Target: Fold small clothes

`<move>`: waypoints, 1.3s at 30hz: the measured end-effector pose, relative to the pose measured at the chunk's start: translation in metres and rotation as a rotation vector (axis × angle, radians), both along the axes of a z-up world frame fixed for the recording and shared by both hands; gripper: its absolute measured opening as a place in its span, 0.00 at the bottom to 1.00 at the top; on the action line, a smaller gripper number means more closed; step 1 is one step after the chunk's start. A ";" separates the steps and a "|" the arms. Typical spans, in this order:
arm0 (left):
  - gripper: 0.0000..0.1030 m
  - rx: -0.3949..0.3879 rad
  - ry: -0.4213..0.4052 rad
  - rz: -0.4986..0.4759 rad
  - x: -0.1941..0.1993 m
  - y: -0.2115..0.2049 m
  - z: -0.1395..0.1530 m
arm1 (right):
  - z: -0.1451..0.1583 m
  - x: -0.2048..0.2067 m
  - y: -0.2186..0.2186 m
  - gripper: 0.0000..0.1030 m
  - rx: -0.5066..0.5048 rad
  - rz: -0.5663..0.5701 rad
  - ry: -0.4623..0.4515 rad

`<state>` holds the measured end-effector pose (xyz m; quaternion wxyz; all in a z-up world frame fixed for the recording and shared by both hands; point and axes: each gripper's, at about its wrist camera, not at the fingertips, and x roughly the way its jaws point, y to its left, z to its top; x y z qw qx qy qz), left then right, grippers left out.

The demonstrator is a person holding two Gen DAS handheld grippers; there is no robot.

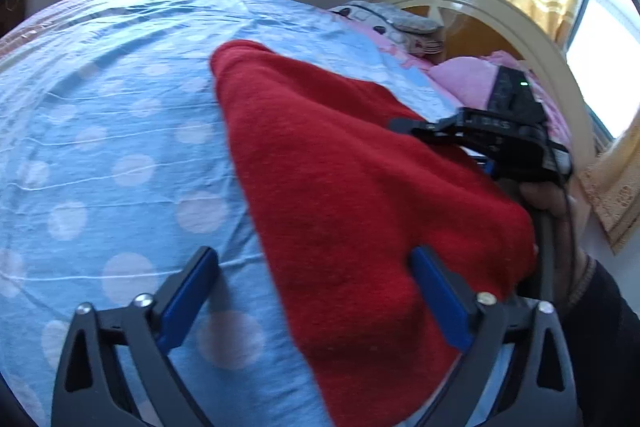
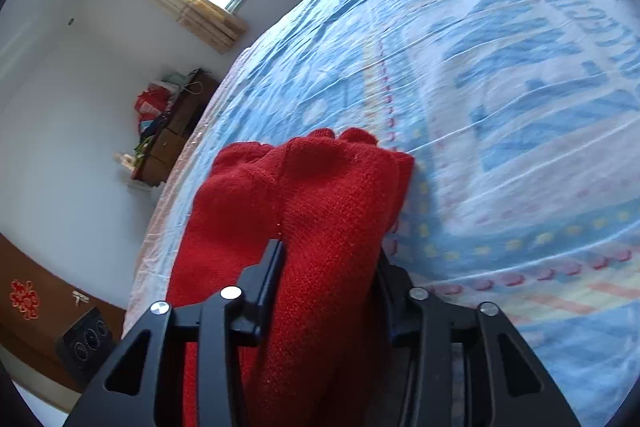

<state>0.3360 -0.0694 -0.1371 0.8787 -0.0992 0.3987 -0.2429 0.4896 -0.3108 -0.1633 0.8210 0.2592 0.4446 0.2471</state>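
A red knitted garment lies partly bunched on the blue bedsheet. My left gripper is open; its left finger stands over the bare sheet and its right finger lies against the red cloth. My right gripper is shut on a thick fold of the red garment and holds it just above the sheet. The right gripper also shows in the left wrist view, at the garment's far right edge.
The bed has a curved wooden headboard with pink and grey pillows in front of it. A wooden cabinet with clutter stands by the wall past the bed's edge. Curtained windows are behind.
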 end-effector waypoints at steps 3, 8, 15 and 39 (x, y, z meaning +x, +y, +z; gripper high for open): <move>0.80 -0.037 0.007 -0.026 -0.001 -0.002 0.001 | 0.001 -0.003 0.000 0.34 0.004 0.004 -0.003; 0.68 -0.037 0.004 -0.029 -0.009 -0.008 0.004 | 0.007 -0.008 0.008 0.30 -0.039 -0.005 -0.022; 0.44 0.026 -0.039 -0.020 -0.024 -0.014 0.016 | 0.031 -0.028 0.013 0.27 -0.074 -0.036 -0.088; 0.38 0.050 -0.074 0.044 -0.100 0.047 0.045 | 0.072 -0.121 0.081 0.26 -0.007 0.047 -0.222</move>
